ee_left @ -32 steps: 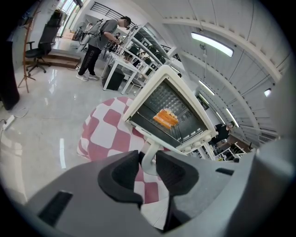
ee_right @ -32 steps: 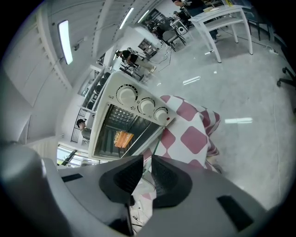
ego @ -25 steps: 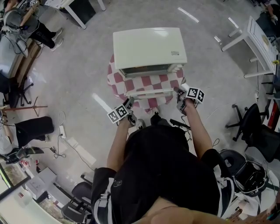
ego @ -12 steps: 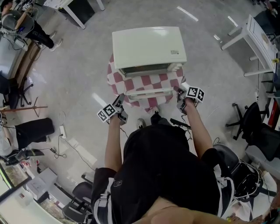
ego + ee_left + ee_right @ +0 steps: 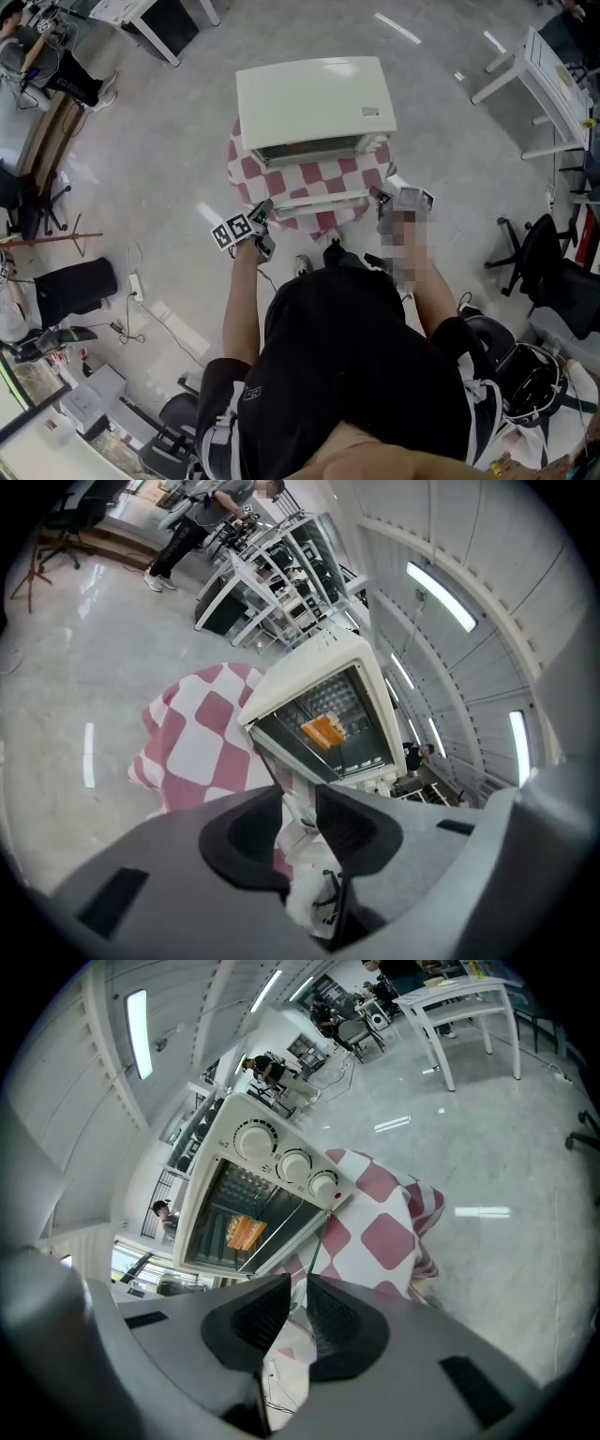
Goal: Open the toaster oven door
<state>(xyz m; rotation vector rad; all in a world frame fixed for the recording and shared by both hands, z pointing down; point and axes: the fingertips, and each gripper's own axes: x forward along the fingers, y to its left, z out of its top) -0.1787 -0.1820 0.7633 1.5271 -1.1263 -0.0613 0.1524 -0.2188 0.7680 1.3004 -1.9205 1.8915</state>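
A cream toaster oven (image 5: pixel 314 98) stands on a stand draped in a red-and-white checked cloth (image 5: pixel 246 159). Its glass door (image 5: pixel 314 199) hangs open, folded down towards me. My right gripper (image 5: pixel 382 202) is at the door's right corner, shut on the thin door edge (image 5: pixel 317 1241). My left gripper (image 5: pixel 262 225) hovers just left of the door's left corner, apart from it. Its jaws are closing, and the pads press on nothing. In the left gripper view the oven (image 5: pixel 328 714) shows an orange item (image 5: pixel 322 731) on the rack. The right gripper view shows the oven's knobs (image 5: pixel 293 1164).
White tables stand at the back right (image 5: pixel 544 84) and back left (image 5: pixel 164 28). Office chairs (image 5: pixel 534 253) crowd the right side. Cables and a power strip (image 5: pixel 131 281) lie on the floor at the left. A person (image 5: pixel 56 56) is at the far left.
My left gripper has drawn back to the left, off the door's left corner. The right gripper has stayed at the door's right corner. The door lies folded down throughout.
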